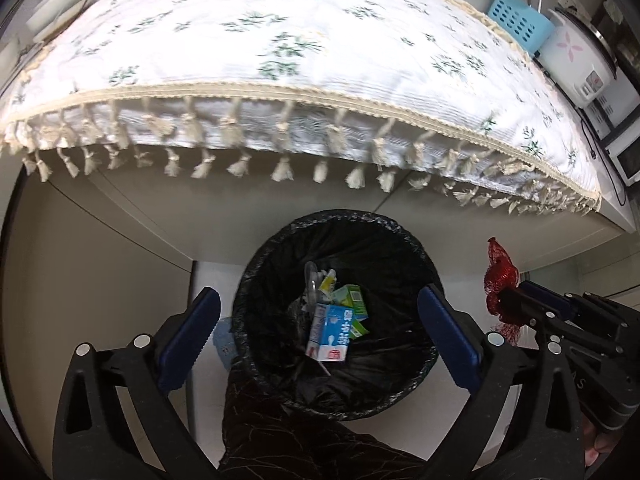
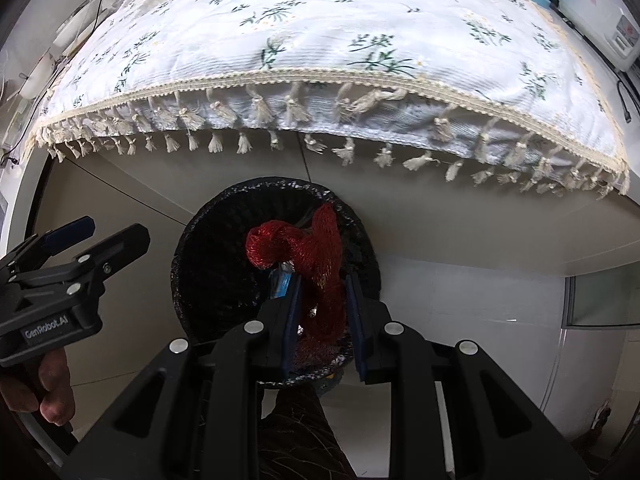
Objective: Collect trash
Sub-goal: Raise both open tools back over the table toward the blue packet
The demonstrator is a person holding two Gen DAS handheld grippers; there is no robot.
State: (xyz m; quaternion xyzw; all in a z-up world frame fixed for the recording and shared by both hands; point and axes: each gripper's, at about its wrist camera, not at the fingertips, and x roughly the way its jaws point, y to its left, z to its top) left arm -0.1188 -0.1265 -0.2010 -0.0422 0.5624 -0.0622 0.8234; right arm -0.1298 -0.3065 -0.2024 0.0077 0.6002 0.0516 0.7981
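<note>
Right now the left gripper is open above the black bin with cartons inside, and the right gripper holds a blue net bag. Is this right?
One detail is wrong: the net bag is red, not blue, as the right wrist view shows. The rest stands: the left gripper is open above the black bin with cartons inside, and the right gripper holds the bag.

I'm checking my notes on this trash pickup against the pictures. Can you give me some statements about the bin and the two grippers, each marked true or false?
1. The right gripper grips a red mesh net bag. True.
2. The left gripper is clamped on a carton. False: it is open and empty.
3. The round black-lined trash bin is empty. False: a blue-and-white carton lies inside.
4. A floral fringed tablecloth covers the table. True.
</note>
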